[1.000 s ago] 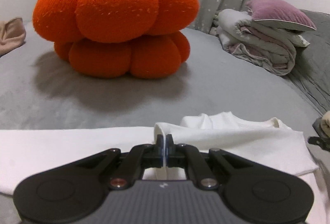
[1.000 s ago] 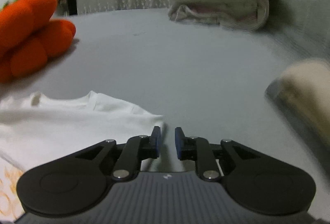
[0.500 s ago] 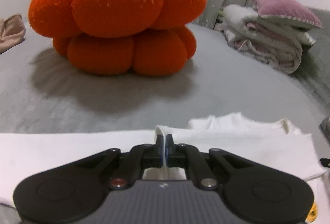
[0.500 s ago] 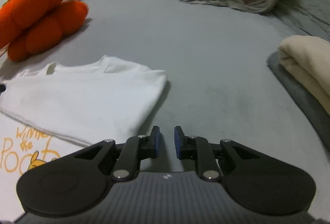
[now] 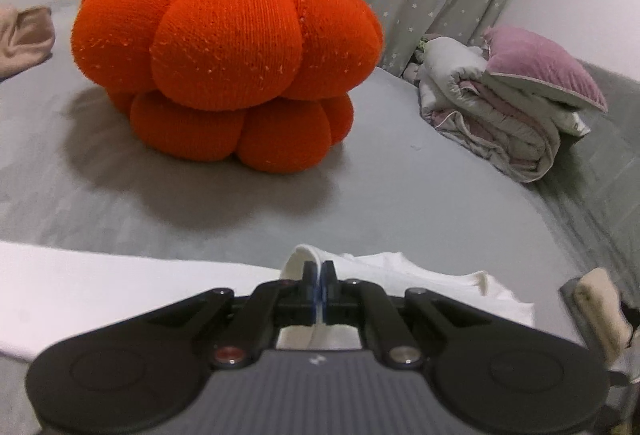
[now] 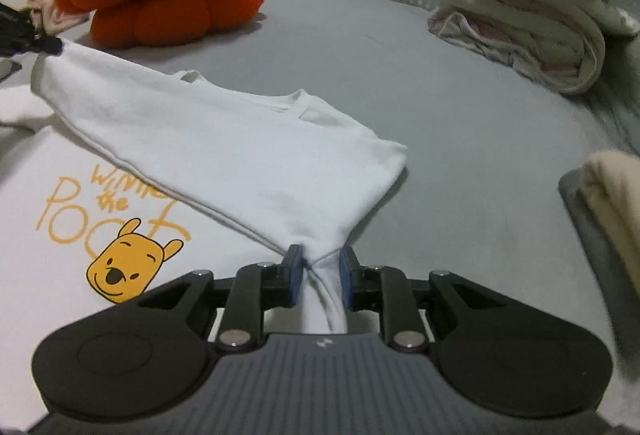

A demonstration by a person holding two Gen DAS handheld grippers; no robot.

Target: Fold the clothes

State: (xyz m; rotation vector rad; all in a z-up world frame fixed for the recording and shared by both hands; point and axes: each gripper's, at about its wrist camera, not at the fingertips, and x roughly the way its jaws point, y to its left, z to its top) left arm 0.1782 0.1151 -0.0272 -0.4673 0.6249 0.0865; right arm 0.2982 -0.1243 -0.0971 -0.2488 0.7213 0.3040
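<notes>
- The left tongs (image 5: 319,277) are clamped on a sleeve cuff of the white shirt (image 6: 224,151); the cloth past the fingers is hidden by the tool body.
- The right tongs (image 6: 319,267) stand apart around bunched shirt fabric; real grip is hard to judge.
- The shirt lies near on a grey bed (image 6: 460,123), its orange print partly covered.
- A pumpkin cushion (image 5: 224,47) and folded bedding (image 5: 500,115) sit far back.

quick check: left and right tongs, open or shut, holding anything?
Left tongs: shut on the white sweatshirt, at a sleeve cuff.
Right tongs: shut on the same sweatshirt, fabric bunched between the fingers.
</notes>
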